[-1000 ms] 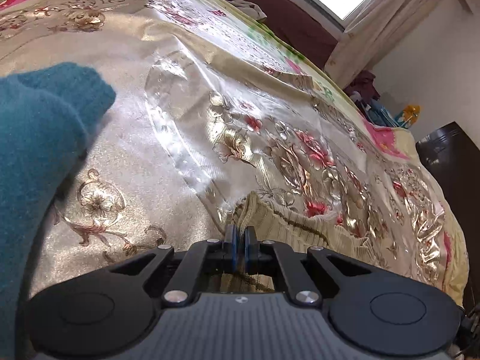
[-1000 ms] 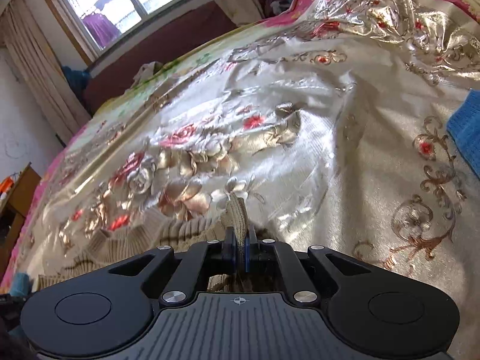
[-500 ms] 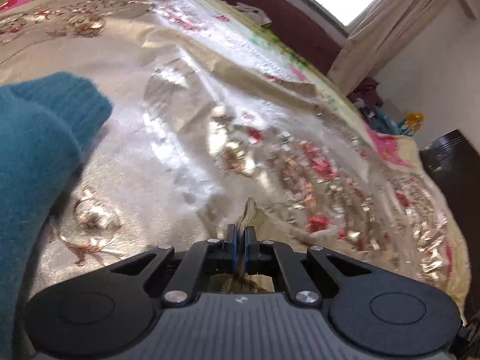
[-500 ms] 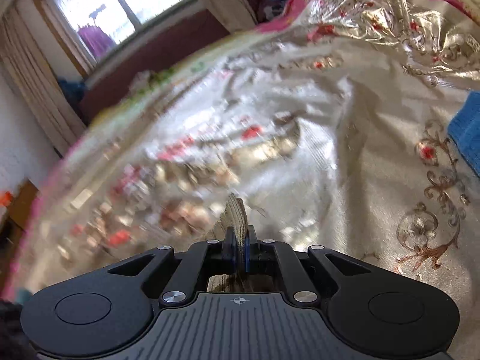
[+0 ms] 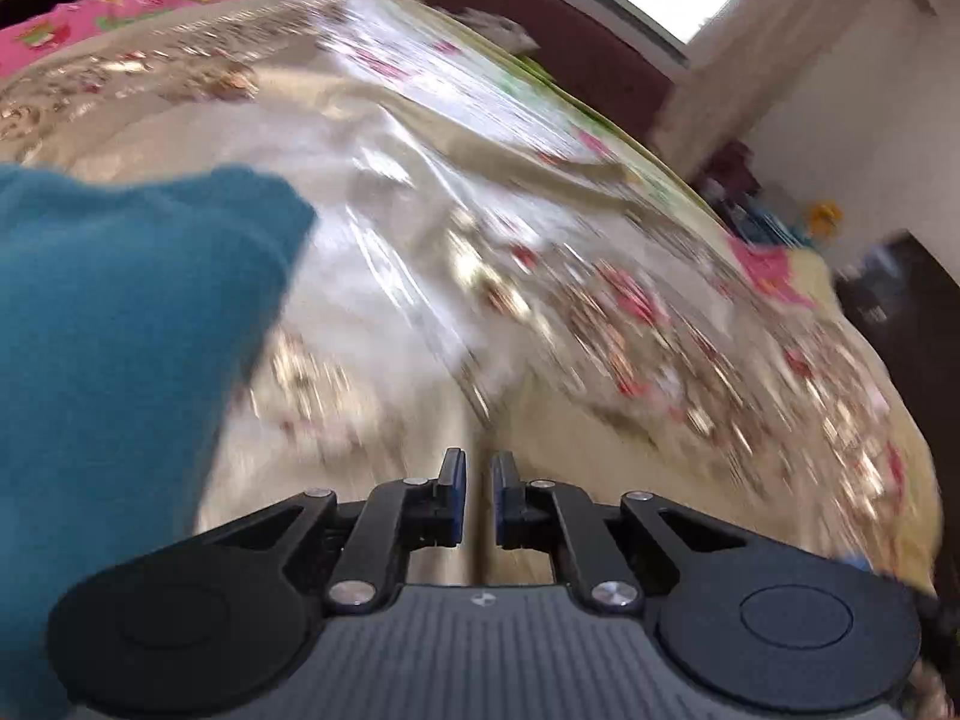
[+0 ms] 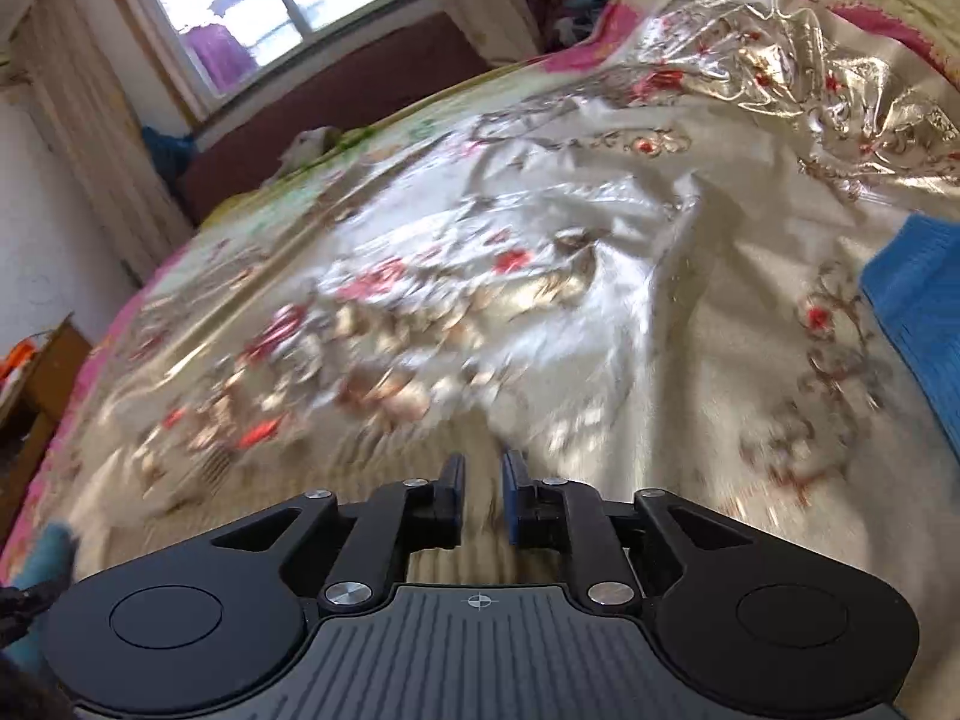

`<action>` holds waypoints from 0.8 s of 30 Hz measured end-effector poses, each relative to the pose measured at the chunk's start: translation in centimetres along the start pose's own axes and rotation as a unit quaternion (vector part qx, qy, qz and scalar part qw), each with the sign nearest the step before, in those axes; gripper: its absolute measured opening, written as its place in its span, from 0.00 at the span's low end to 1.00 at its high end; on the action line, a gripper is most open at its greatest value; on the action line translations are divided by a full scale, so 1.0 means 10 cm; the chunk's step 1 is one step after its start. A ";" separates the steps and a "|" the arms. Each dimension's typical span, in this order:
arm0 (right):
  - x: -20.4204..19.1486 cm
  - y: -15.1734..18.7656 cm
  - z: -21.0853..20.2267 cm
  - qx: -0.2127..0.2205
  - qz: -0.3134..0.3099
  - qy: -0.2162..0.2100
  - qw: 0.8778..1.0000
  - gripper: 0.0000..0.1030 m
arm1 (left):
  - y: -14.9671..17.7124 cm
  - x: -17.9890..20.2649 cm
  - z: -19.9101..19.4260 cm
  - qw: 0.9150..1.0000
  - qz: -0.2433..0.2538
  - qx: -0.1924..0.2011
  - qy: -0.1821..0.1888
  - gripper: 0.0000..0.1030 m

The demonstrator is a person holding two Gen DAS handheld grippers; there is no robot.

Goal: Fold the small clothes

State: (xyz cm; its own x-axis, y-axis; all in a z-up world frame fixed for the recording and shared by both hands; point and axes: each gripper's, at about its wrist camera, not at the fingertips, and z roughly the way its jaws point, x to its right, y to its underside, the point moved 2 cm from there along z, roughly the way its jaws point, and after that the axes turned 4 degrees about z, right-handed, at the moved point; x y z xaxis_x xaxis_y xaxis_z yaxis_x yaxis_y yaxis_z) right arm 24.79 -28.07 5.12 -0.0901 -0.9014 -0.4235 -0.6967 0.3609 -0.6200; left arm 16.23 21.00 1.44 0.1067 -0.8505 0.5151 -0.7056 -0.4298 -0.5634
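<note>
A beige ribbed knit garment (image 5: 570,438) lies on the shiny gold floral bedspread (image 5: 390,150), blurred by motion. My left gripper (image 5: 478,462) hangs just above it, jaws opening, a narrow gap between the blue pads and no cloth pinched. In the right wrist view the same beige garment (image 6: 384,480) spreads below my right gripper (image 6: 482,462), whose jaws are also opening and stand apart with nothing pressed between them. A teal knit garment (image 5: 120,330) fills the left side of the left wrist view.
A blue knit piece (image 6: 918,312) lies at the right edge of the bedspread (image 6: 660,330). A dark cabinet (image 5: 900,330) stands beyond the bed's right side. A wooden piece of furniture (image 6: 36,384) stands at the left. Behind the bed is a maroon panel (image 6: 336,102) under a window.
Both grippers were shut on folds of the beige garment; now both have let go, their jaws apart, and have pulled back and up from the cloth.
</note>
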 end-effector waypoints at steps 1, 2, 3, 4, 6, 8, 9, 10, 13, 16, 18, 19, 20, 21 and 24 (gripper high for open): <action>0.01 0.08 -0.10 -0.007 -0.004 -0.007 1.000 0.23 | 0.10 0.04 -0.05 1.000 0.005 -0.011 0.009 0.16; 0.01 0.17 -0.21 -0.015 -0.007 -0.013 1.000 0.24 | 0.22 0.08 -0.08 1.000 0.012 -0.023 0.015 0.16; 0.01 0.27 -0.32 -0.023 -0.011 -0.020 0.999 0.24 | 0.34 0.11 -0.09 0.999 0.018 -0.033 0.019 0.16; 0.02 0.39 -0.41 -0.032 -0.014 -0.024 0.999 0.24 | 0.44 0.13 -0.07 0.999 0.023 -0.041 0.019 0.16; 0.03 0.60 -0.55 -0.046 -0.021 -0.029 0.998 0.24 | 0.61 0.14 0.03 0.997 0.037 -0.061 -0.005 0.16; 0.05 0.76 -0.56 -0.068 -0.040 -0.010 0.997 0.24 | 0.71 0.06 0.15 0.996 0.031 -0.076 -0.034 0.16; 0.07 0.82 -0.52 -0.080 -0.049 0.008 0.996 0.23 | 0.72 0.01 0.17 0.996 0.027 -0.074 -0.036 0.20; 0.11 0.87 -0.46 -0.095 -0.052 0.024 0.994 0.17 | 0.70 -0.02 0.17 0.996 0.025 -0.072 -0.038 0.20; 0.24 0.90 -0.33 -0.106 -0.047 0.043 0.992 0.07 | 0.65 -0.09 0.13 0.996 0.021 -0.071 -0.054 0.20; 0.31 0.87 -0.31 -0.097 -0.036 0.046 0.994 0.04 | 0.67 -0.08 0.08 0.995 0.029 -0.068 -0.069 0.20; 0.33 0.88 -0.34 -0.092 -0.042 0.046 0.994 0.04 | 0.69 -0.07 0.09 0.995 0.025 -0.064 -0.072 0.20; 0.35 0.90 -0.35 -0.090 -0.042 0.046 0.994 0.04 | 0.69 -0.07 0.09 0.995 0.022 -0.062 -0.073 0.20; 0.36 0.93 -0.38 -0.089 -0.039 0.045 0.994 0.04 | 0.69 -0.06 0.09 0.995 0.018 -0.060 -0.073 0.20; 0.38 0.93 -0.39 -0.089 -0.032 0.043 0.995 0.04 | 0.70 -0.07 0.09 0.996 0.013 -0.058 -0.073 0.21; 0.43 0.91 -0.41 -0.091 -0.011 0.036 0.995 0.05 | 0.72 -0.09 0.01 0.996 0.000 -0.056 -0.072 0.22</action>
State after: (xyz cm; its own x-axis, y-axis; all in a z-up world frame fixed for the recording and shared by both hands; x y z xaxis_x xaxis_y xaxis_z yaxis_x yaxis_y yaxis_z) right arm 15.14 -29.64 0.38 -0.1205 -0.9258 -0.3583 -0.8161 0.2979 -0.4952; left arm 11.11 18.65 -3.11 0.2000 -0.8886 0.4127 -0.7779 -0.4001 -0.4845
